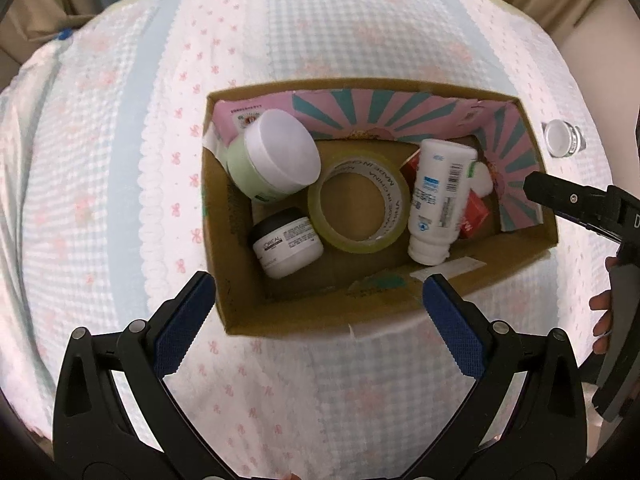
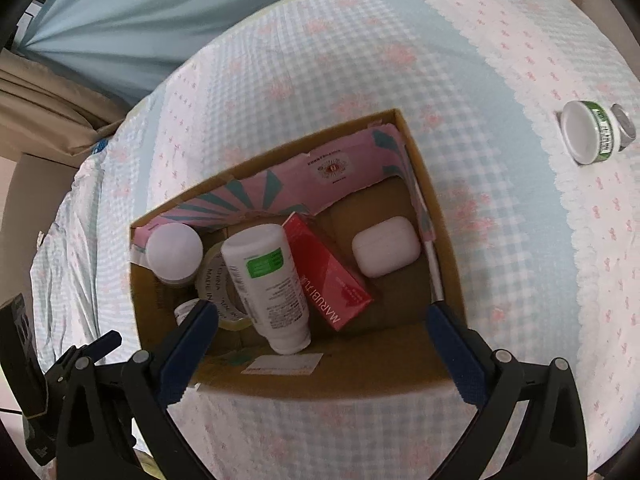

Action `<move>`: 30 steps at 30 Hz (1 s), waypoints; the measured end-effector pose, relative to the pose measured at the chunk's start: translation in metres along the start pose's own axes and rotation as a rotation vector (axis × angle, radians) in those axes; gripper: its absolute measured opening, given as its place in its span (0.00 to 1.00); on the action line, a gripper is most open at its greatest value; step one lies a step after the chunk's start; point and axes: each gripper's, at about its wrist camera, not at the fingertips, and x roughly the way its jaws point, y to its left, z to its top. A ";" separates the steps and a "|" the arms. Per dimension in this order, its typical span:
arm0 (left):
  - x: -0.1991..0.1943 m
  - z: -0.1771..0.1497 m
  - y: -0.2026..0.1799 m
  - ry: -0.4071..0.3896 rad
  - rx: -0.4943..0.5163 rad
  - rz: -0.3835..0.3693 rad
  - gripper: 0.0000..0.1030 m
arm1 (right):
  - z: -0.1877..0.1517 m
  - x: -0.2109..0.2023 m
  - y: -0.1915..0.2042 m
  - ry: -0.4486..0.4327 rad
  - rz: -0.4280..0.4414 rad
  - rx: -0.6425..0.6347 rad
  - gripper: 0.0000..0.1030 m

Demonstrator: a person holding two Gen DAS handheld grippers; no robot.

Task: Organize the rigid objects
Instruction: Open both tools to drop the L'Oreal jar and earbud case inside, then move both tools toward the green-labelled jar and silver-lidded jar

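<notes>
Hovering with fingers spread wide and empty, left gripper (image 1: 320,300) and right gripper (image 2: 322,320) over cardboard box (image 2: 424,168), free floor beside earbud case (image 2: 386,251), white bottle (image 2: 266,284) lying cap toward near wall, small jar (image 2: 592,132) alone on bed cover (image 2: 500,280).

In the right wrist view, we see only a sliver of the L'Oreal jar (image 2: 185,312), hidden behind the left fingertip at 8 o'clock, and the tape roll (image 2: 212,280) sits mostly under the white bottle (image 2: 268,284). In the left wrist view, the bottle covers most of the red box (image 1: 474,216), the earbud case (image 1: 482,178) barely peeks out, and the right gripper (image 1: 568,204) is cut off at 3 o'clock.
</notes>
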 end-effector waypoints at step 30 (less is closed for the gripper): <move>-0.162 -0.051 -0.130 -0.224 0.114 -0.076 1.00 | -0.070 -0.203 -0.044 -0.171 -0.114 -0.041 1.00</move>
